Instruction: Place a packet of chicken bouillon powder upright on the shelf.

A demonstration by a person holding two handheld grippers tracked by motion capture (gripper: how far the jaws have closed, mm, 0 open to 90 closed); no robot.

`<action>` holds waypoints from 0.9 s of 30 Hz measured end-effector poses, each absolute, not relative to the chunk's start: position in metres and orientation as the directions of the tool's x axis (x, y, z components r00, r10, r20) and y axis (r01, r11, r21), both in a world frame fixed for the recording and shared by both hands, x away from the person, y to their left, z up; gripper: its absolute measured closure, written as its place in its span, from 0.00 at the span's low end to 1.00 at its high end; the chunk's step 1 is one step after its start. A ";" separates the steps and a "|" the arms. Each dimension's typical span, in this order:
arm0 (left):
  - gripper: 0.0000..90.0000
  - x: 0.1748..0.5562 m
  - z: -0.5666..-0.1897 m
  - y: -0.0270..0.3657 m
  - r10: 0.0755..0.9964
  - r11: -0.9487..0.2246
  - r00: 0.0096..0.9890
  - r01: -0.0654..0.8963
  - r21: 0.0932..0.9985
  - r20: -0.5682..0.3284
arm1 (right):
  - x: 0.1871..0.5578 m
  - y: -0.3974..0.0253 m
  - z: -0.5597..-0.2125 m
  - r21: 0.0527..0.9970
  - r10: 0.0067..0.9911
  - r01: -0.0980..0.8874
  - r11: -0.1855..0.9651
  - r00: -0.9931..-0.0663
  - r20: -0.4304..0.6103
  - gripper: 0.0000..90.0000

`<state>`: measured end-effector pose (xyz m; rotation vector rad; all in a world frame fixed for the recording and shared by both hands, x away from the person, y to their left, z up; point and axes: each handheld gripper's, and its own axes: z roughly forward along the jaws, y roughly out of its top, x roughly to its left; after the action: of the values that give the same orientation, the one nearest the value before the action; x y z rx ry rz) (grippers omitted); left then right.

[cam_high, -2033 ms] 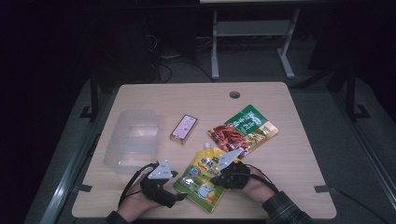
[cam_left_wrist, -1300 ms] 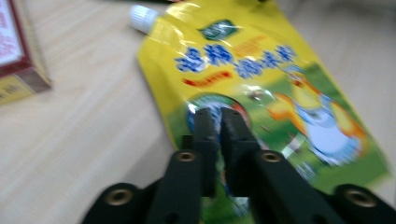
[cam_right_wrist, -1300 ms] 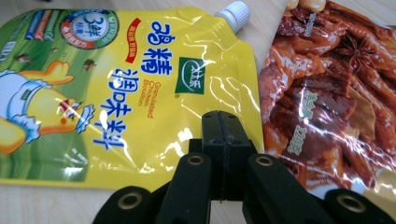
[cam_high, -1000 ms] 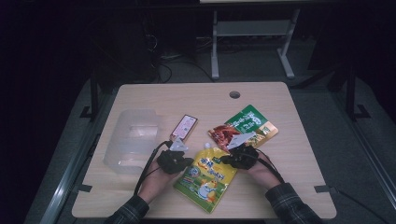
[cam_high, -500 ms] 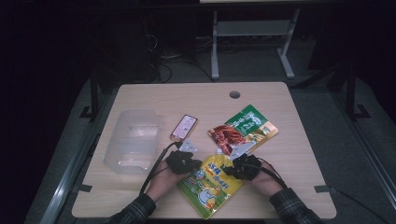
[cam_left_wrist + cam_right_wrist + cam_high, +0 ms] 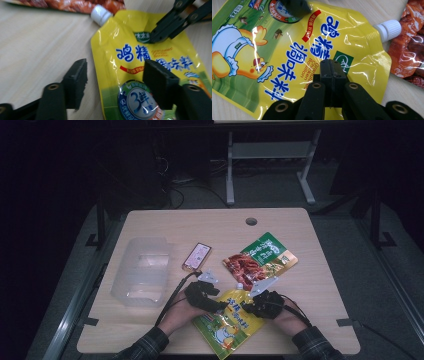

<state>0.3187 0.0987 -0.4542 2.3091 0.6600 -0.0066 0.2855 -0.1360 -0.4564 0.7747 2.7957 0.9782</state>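
High view overhead; gripper views close, sharing yellow pouch (image 6: 227,322).

**Claw and forearm positions**

Both forearms enter from the near edge, sleeves visible at the wrists. The left claw (image 6: 216,304) points right, jaws spread wide apart; one pad (image 6: 76,81) sits well clear of the other. The right claw (image 6: 246,309) points left, jaws pressed together (image 6: 332,75). The two claw tips lie near each other.
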 end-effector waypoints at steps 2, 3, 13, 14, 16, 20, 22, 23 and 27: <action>0.36 0.319 -0.457 0.097 0.449 -0.615 0.869 0.468 0.634 -0.206 | 0.285 -0.136 -0.456 0.601 0.488 0.437 0.669 -0.868 0.089 1.00; 0.36 0.320 -0.459 0.095 0.445 -0.611 0.865 0.482 0.628 -0.232 | 0.285 -0.135 -0.456 0.601 0.492 0.444 0.664 -0.865 0.096 1.00; 0.46 0.320 -0.461 0.089 0.414 -0.613 0.869 0.487 0.622 -0.272 | 0.285 -0.133 -0.457 0.584 0.484 0.430 0.689 -0.872 0.071 1.00; 0.48 0.320 -0.461 0.089 0.416 -0.612 0.867 0.491 0.621 -0.275 | 0.285 -0.133 -0.457 0.584 0.484 0.429 0.689 -0.872 0.070 1.00; 0.58 0.321 -0.461 0.090 0.417 -0.614 0.866 0.492 0.617 -0.275 | 0.285 -0.133 -0.458 0.584 0.489 0.436 0.685 -0.869 0.075 1.00; 0.74 0.324 -0.462 0.092 0.408 -0.615 0.865 0.496 0.612 -0.292 | 0.285 -0.133 -0.457 0.586 0.497 0.450 0.674 -0.863 0.091 1.00; 0.81 0.324 -0.462 0.092 0.405 -0.616 0.866 0.496 0.612 -0.293 | 0.285 -0.133 -0.458 0.588 0.498 0.450 0.673 -0.863 0.091 1.00; 0.84 0.323 -0.463 0.091 0.397 -0.623 0.872 0.485 0.613 -0.287 | 0.286 -0.132 -0.458 0.588 0.499 0.450 0.672 -0.862 0.090 1.00; 0.92 0.320 -0.462 0.090 0.388 -0.630 0.884 0.460 0.626 -0.260 | 0.286 -0.131 -0.458 0.590 0.495 0.440 0.677 -0.866 0.077 1.00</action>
<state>0.3203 0.0896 -0.4617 2.3229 0.6064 -0.1291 0.2860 -0.1313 -0.4581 0.7806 2.7949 0.9480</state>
